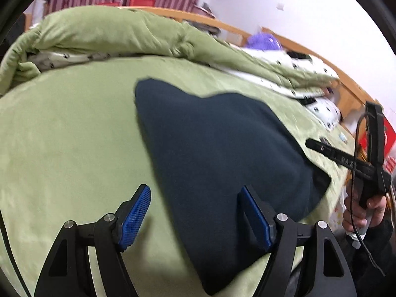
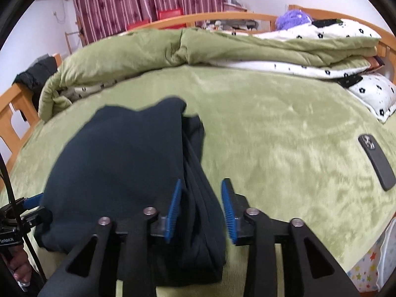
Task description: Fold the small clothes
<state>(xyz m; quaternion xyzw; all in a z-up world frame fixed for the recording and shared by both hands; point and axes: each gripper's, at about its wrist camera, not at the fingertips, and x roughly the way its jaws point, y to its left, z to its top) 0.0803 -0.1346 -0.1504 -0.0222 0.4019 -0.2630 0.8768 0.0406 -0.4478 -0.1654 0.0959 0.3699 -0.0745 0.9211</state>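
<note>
A dark navy garment (image 1: pixel 217 153) lies folded on the green bedspread (image 1: pixel 69 128). My left gripper (image 1: pixel 195 198) is open, its blue pads (image 1: pixel 138 210) straddling the garment's near left edge. In the right wrist view the same garment (image 2: pixel 123 163) shows stacked layers along its right edge. My right gripper (image 2: pixel 201 193) is open around that layered edge, not closed on it. The right gripper also shows in the left wrist view (image 1: pixel 346 158), held by a hand at the far right. The left gripper shows at the lower left of the right wrist view (image 2: pixel 29 205).
A rolled green quilt (image 2: pixel 198 47) and white spotted pillows (image 2: pixel 371 94) lie along the back of the bed. A black phone (image 2: pixel 376 160) lies on the bedspread at the right. A wooden bed frame (image 2: pixel 14 113) runs around the bed. Red curtains (image 2: pixel 138 0) hang behind.
</note>
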